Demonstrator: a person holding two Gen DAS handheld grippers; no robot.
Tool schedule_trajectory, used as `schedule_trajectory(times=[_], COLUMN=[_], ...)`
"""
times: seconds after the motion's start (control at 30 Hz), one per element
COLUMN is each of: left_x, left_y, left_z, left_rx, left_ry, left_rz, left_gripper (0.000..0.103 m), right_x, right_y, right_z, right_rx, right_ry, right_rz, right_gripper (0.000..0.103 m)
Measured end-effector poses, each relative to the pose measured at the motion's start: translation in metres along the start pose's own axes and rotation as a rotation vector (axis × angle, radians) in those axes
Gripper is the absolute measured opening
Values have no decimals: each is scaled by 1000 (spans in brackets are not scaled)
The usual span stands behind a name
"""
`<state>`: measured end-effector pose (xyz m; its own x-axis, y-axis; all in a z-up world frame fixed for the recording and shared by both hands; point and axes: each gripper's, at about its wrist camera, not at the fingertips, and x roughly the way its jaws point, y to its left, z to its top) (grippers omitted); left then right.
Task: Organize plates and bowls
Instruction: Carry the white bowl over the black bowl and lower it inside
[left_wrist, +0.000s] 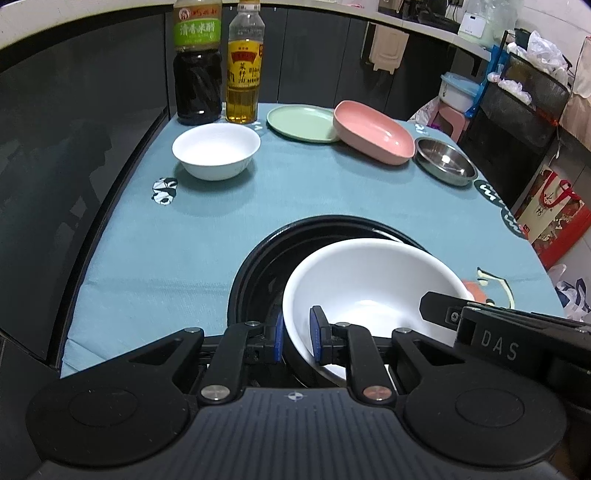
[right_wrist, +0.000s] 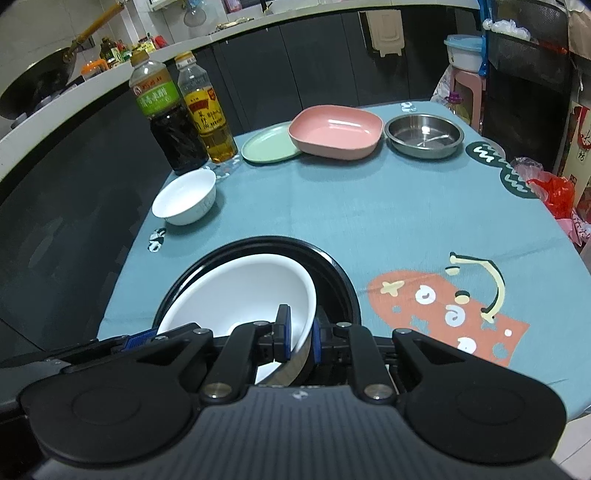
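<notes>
Both claws are clamped on the big white bowl (left_wrist: 369, 291): left claw (left_wrist: 296, 338) on its near-left rim, right claw (right_wrist: 298, 336) on its near-right rim, the bowl tilted inside the black dish (left_wrist: 258, 273) directly ahead, equally near both.

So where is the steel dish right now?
The steel dish sits at the table's far right, just right of the pink dish; both views show it untouched.

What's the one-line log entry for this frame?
phase: stacking | left gripper: shut on large white bowl rim | right gripper: shut on opposite rim | bowl: tilted inside black dish | remaining: small white bowl, green plate, pink dish, steel dish
</notes>
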<state>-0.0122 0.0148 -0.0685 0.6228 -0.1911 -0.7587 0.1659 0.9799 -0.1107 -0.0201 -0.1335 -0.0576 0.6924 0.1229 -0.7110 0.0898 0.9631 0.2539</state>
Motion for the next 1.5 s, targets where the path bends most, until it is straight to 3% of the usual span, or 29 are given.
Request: schedule_trajectory(times=[0.83, 1.5], left_x=[25, 6], left_y=[3, 17], left_z=[3, 11], left_rx=[-8, -68], left_ry=[60, 5], left_rz=[7, -4], left_gripper=[15, 23], right_x=[28, 11], right_y=[-5, -12], right_z=[-2, 10], right_rx=[-3, 26], right_ry=[50, -19], right_rz=[-25, -26], right_gripper=[15, 17])
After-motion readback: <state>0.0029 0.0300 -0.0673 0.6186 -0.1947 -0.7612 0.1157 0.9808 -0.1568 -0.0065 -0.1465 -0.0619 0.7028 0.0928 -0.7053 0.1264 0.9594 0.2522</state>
